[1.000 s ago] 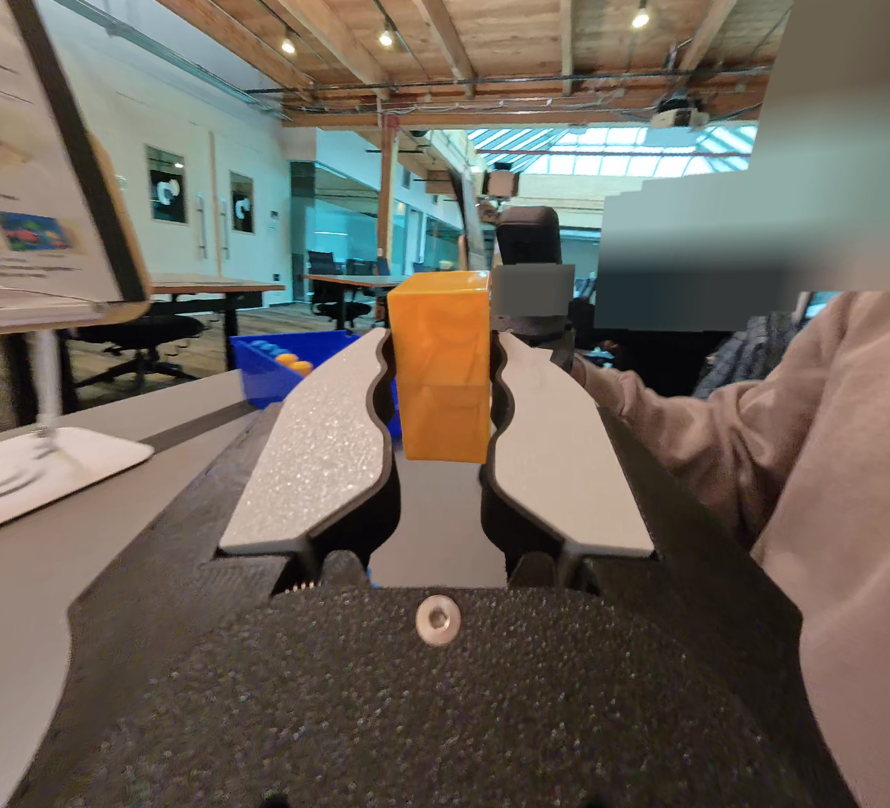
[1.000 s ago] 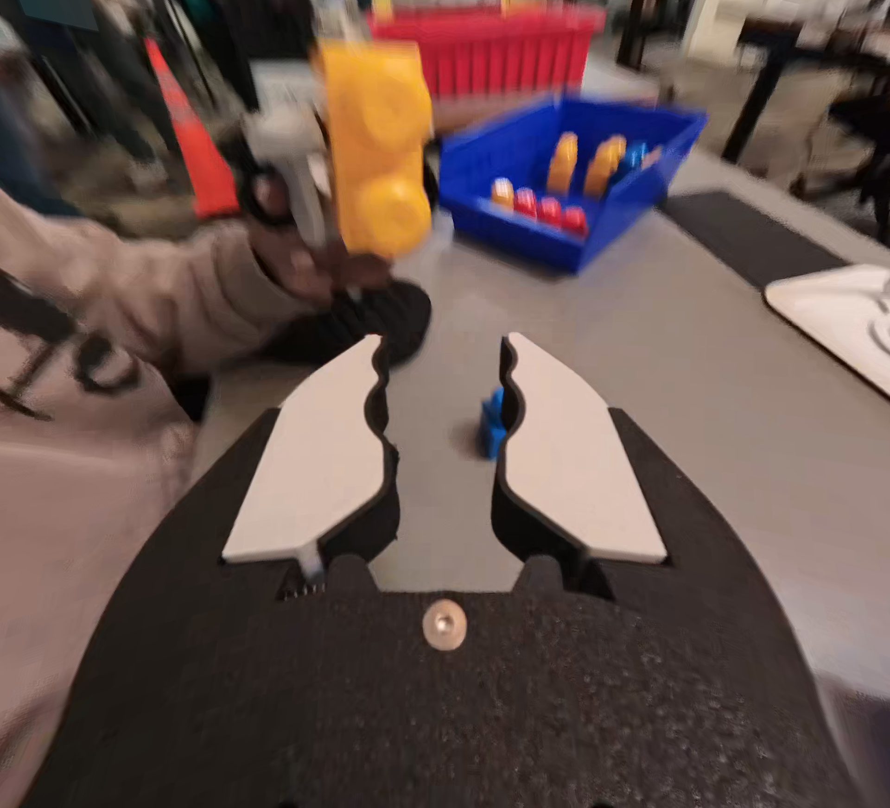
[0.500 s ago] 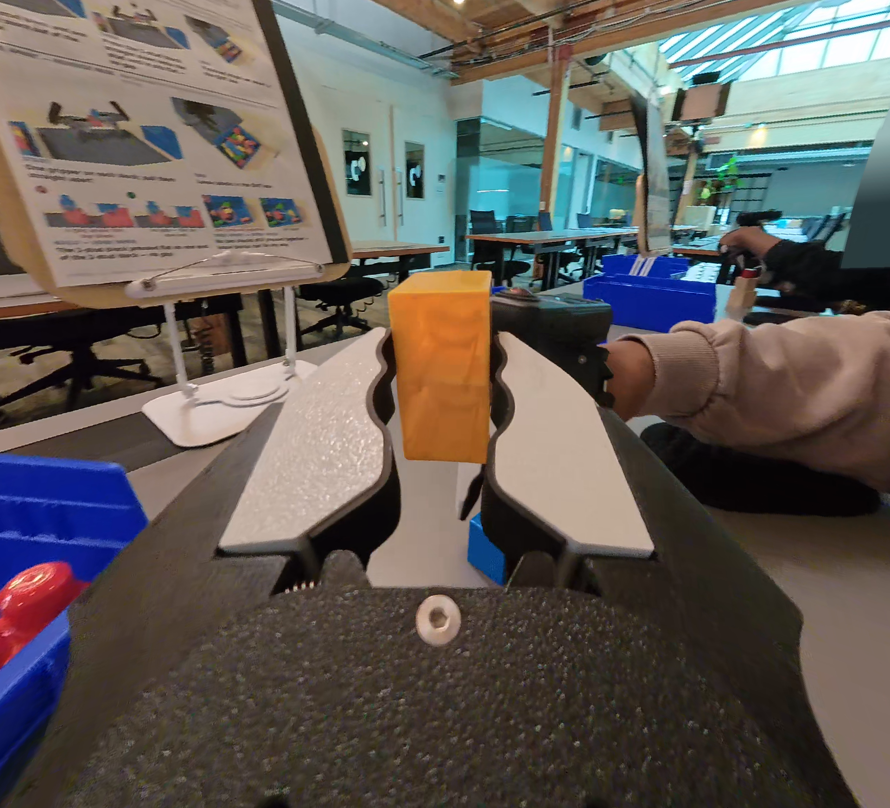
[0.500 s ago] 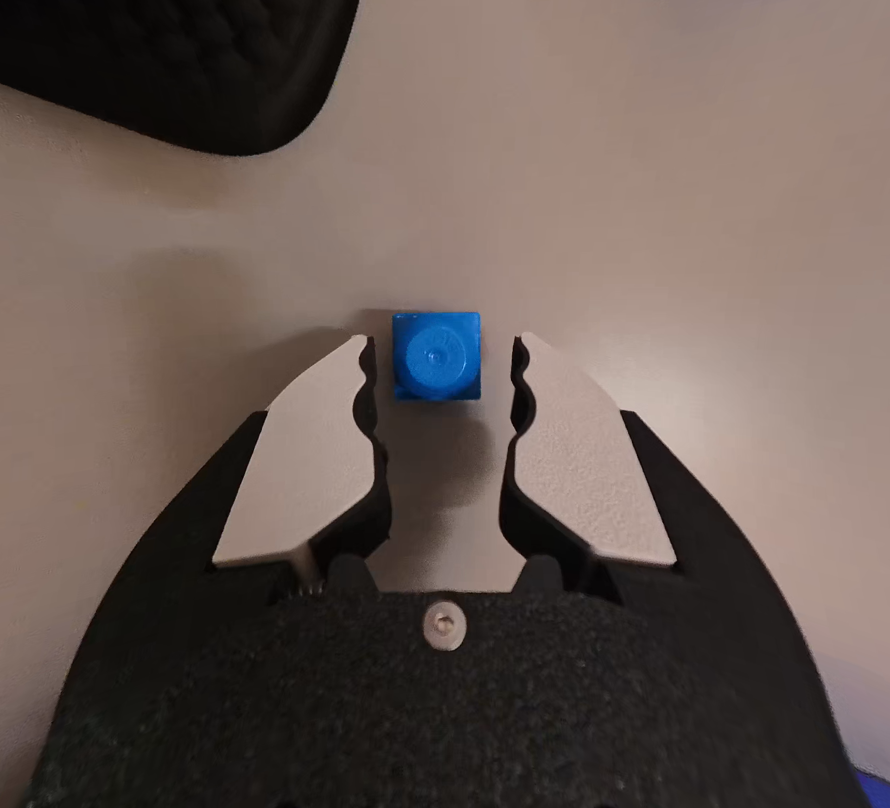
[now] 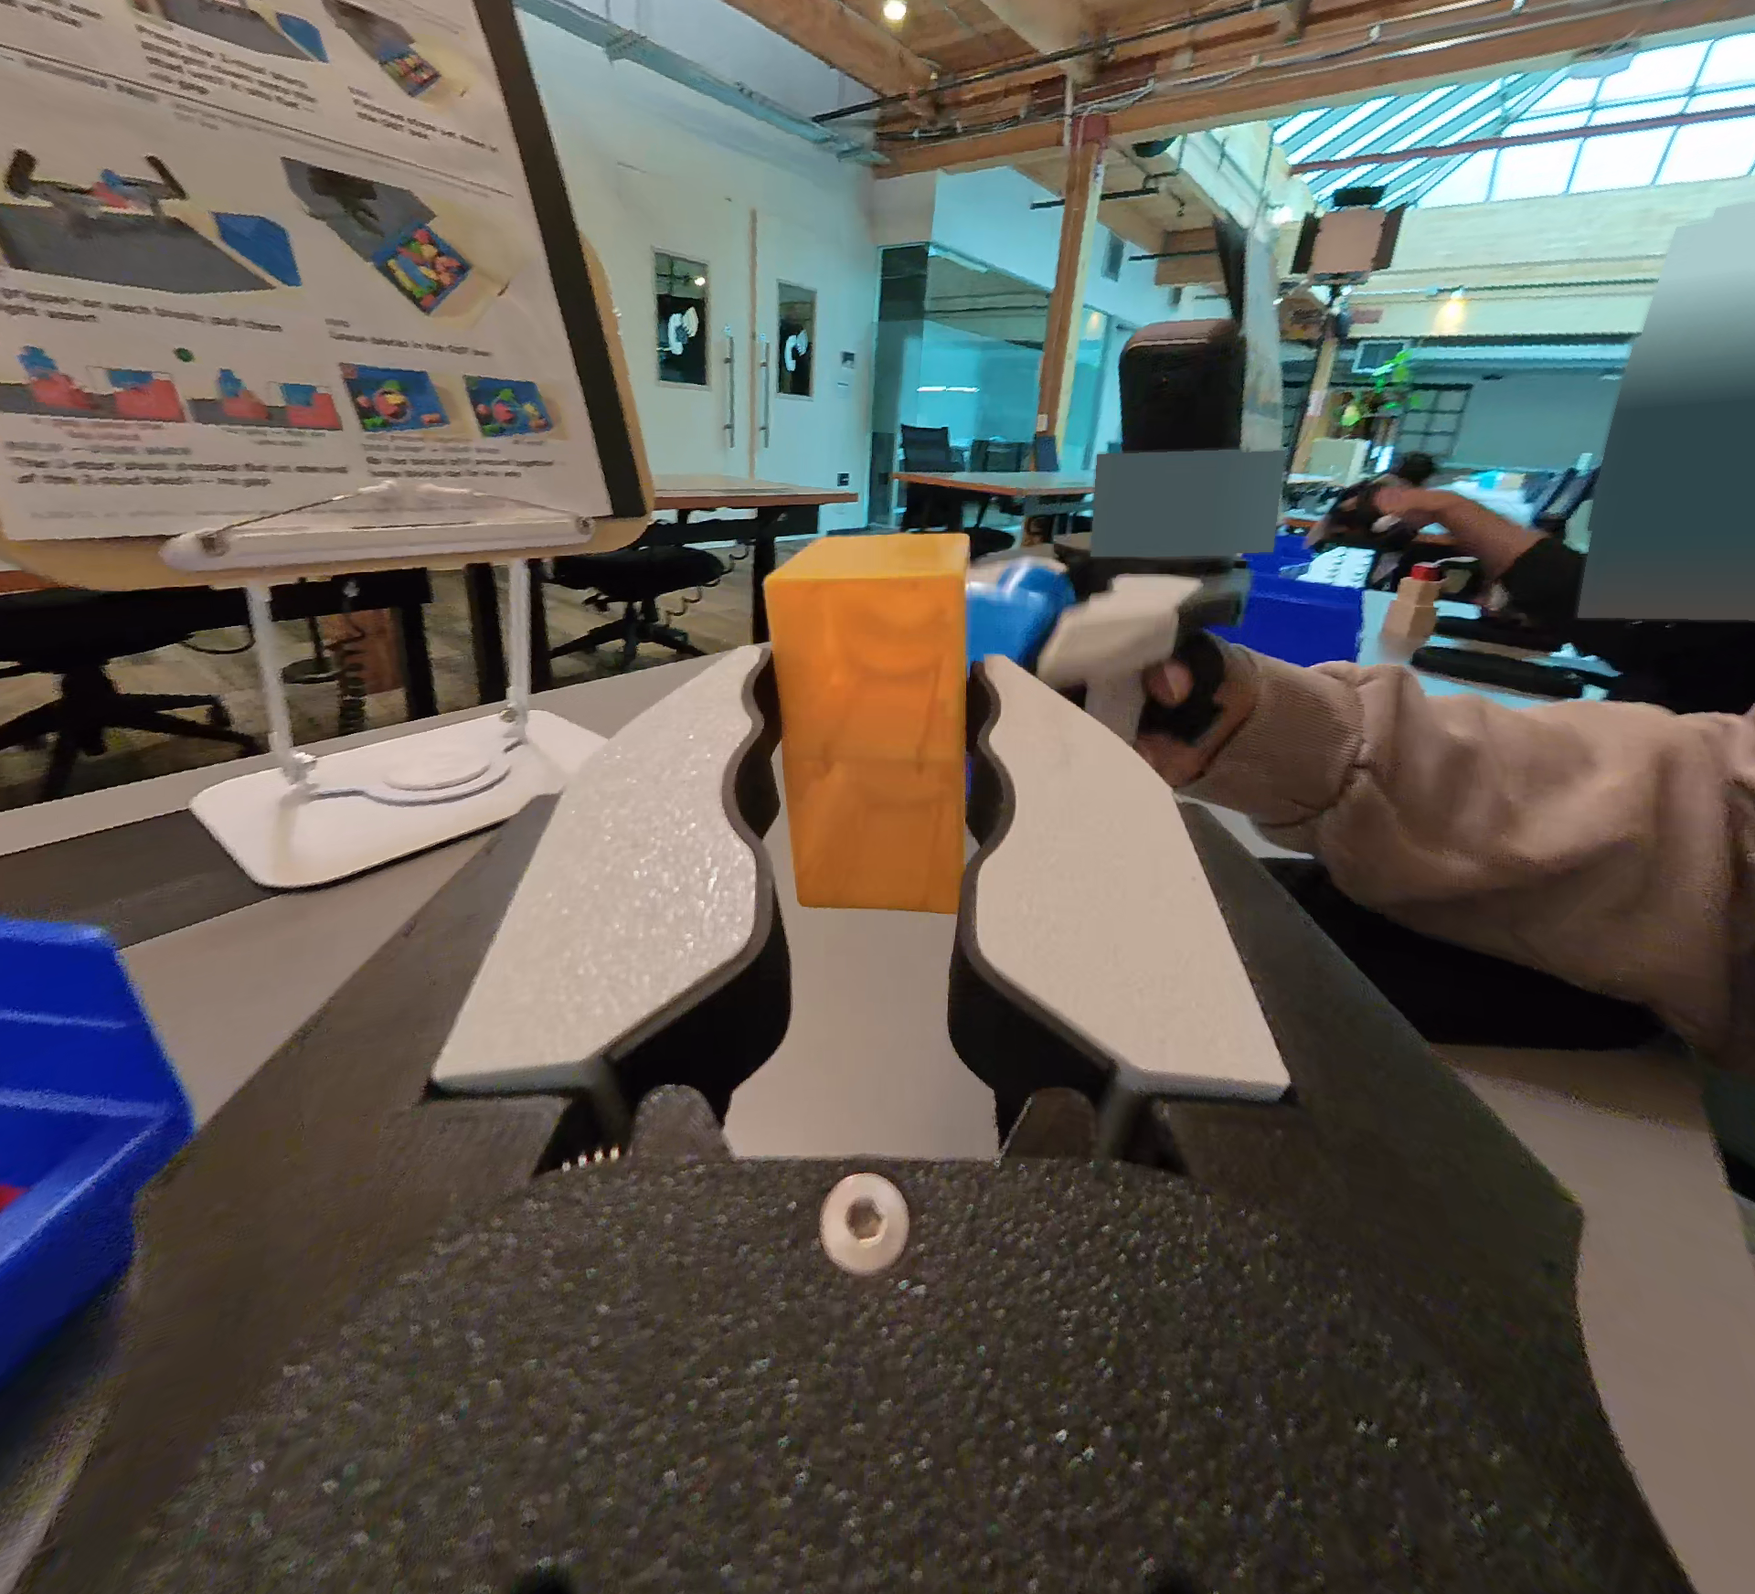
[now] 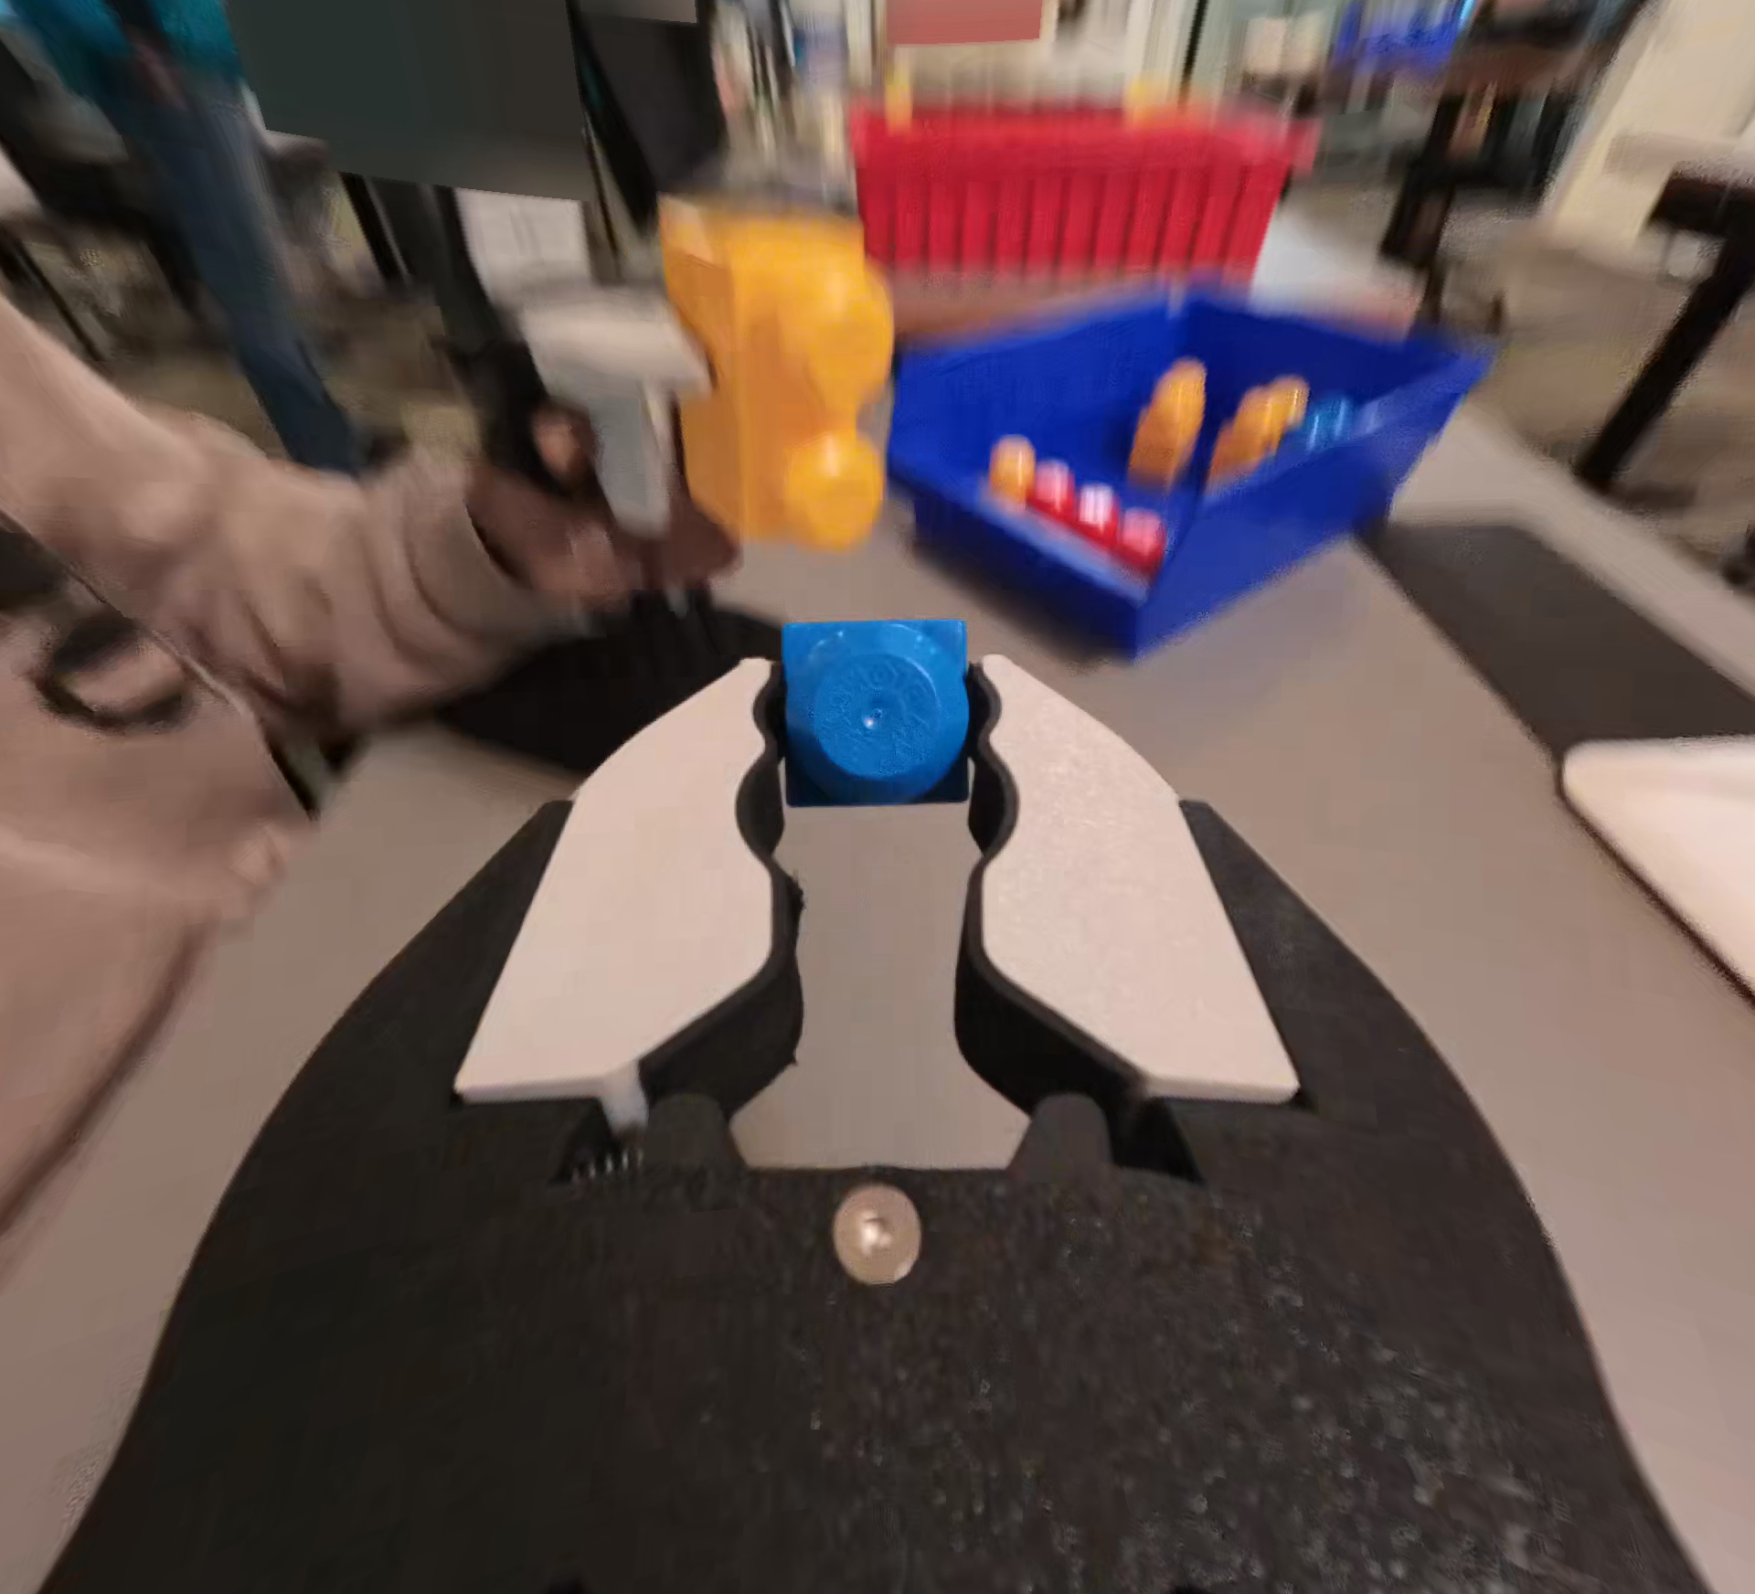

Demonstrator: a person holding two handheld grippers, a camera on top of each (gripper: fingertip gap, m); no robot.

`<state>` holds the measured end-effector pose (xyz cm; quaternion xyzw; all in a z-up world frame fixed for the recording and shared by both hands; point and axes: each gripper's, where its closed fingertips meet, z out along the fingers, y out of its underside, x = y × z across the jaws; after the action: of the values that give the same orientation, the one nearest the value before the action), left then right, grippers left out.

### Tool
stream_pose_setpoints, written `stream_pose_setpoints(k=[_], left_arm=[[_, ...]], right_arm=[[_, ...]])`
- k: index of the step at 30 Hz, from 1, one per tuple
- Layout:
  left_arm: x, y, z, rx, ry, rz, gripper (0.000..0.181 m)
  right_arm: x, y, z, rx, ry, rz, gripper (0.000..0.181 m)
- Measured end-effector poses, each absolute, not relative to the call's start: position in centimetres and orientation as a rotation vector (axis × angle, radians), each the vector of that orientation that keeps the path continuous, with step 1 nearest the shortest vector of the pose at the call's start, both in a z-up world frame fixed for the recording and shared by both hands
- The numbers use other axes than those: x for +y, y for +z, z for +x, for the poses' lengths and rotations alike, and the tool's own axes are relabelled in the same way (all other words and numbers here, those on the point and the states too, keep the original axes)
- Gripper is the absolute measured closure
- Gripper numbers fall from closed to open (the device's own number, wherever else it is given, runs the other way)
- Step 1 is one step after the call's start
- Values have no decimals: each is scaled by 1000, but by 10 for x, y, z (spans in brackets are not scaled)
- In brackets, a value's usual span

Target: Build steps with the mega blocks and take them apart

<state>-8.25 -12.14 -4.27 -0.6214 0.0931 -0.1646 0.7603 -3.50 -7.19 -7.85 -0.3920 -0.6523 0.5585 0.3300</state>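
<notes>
Right tongs [image 6: 876,727] now clamp the small blue block [image 6: 874,717], lifted off the grey counter [image 6: 1235,789] where it sat between open jaws half a second ago. Left tongs [image 5: 869,732] stay shut on the tall orange block [image 5: 869,732], held aloft. Both pieces in hand, so joining them looks next.

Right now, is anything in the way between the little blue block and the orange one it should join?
Nothing visible: the blue block in the right tool and the orange block in the left tool have open air between them.

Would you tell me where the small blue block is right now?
In the right wrist view, the small blue block sits clamped between the right gripper fingertips, above the grey table, with the blue bin beyond it.
</notes>
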Motion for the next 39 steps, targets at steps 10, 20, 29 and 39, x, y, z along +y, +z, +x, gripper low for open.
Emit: stream_pose_setpoints(k=[10, 20, 29, 39], left_arm=[[-122, -25, -30, 273, -530, -1287, 143], [-118, -24, -10, 350, -562, -1297, 144], [-113, -35, -8, 372, -584, -1337, 144], [-113, -77, 16, 558, -611, -1525, 144]], right_arm=[[-80, 8, 9, -1285, 2046, -709, 145], [-100, -5, 7, -1443, 1970, -703, 145], [-101, -17, 5, -1473, 1932, -784, 146], [-112, -36, 17, -1778, 1714, -757, 146]])
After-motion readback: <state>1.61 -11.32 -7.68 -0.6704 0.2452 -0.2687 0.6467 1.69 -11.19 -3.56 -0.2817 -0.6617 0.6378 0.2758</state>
